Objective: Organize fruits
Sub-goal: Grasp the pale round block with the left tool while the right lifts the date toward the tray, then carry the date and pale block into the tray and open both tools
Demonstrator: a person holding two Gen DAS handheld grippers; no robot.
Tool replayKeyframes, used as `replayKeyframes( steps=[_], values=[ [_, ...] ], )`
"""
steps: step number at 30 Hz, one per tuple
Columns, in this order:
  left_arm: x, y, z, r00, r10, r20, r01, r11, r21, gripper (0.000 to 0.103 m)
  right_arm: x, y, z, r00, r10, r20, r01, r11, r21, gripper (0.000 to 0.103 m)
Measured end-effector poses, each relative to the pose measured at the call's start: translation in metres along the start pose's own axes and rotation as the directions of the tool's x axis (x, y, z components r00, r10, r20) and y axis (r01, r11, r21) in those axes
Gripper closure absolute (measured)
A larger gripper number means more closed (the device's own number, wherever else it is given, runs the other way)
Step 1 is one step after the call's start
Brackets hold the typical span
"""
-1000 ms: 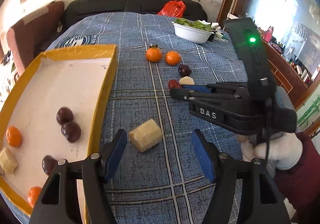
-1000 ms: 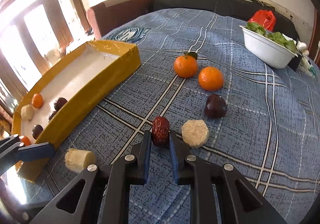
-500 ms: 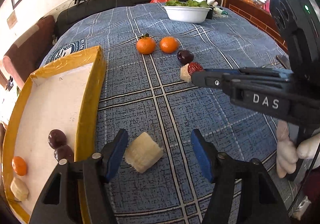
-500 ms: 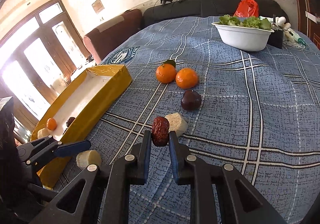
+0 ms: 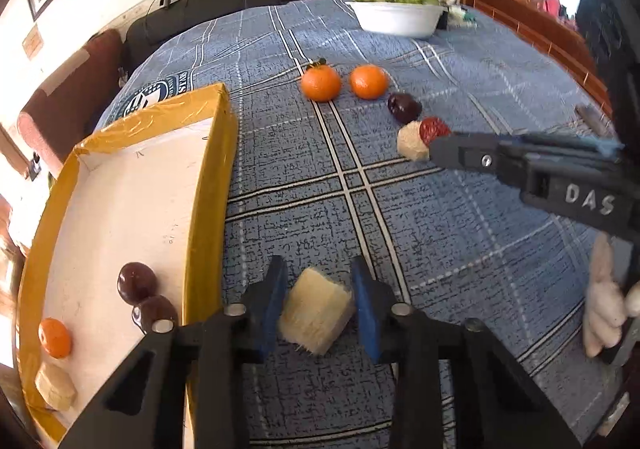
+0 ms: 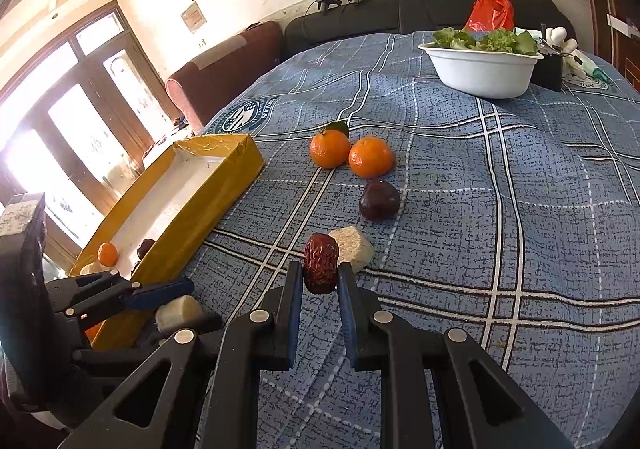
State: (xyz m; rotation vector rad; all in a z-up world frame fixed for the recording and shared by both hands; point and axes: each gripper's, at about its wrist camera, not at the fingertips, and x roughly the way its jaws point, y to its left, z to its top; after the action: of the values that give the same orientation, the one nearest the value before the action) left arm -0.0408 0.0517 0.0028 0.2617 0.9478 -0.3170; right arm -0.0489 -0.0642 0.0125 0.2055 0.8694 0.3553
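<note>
Fruits: pale cut chunk on the blue plaid cloth, just beside the yellow tray, between the blue pads of the left gripper; jaws closing, nearly shut, pads at or almost at the chunk's sides. Red date clamped upright between the tips of the right gripper, jaws narrowed to the date's width. Second pale chunk on the cloth, right behind the date. Dark plum beyond it, then two oranges side by side, touching. In the tray: two dark plums touching, one orange, one pale chunk in the near corner. White bowl of greens at the far edge of the cloth, red bag behind it. White-gloved hand on the right gripper's handle.
</note>
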Motion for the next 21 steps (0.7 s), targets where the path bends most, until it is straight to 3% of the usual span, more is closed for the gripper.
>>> replayKeyframes(
  steps=[6,12,16,21],
  values=[
    [-0.035,0.022,0.000,0.994,-0.074,0.082,0.085,0.987,-0.135,0.072,0.000,0.002,0.000,1.000,-0.006,0.007,0.006,1.000,-0.001,0.083],
    [-0.070,0.085,0.007,0.988,-0.058,0.144,0.097,0.954,-0.283,0.072,-0.012,0.034,0.012,0.999,0.046,0.015,-0.046,0.999,-0.029,0.083],
    [-0.067,0.139,0.009,0.993,0.028,0.116,0.020,0.921,-0.390,0.072,-0.011,0.080,0.024,0.989,0.148,-0.009,-0.148,0.986,-0.082,0.083],
    [-0.040,0.196,0.000,0.999,0.025,0.034,-0.003,0.848,-0.529,0.071,0.024,0.138,0.024,0.963,0.238,-0.124,-0.253,0.960,-0.124,0.083]
  ],
)
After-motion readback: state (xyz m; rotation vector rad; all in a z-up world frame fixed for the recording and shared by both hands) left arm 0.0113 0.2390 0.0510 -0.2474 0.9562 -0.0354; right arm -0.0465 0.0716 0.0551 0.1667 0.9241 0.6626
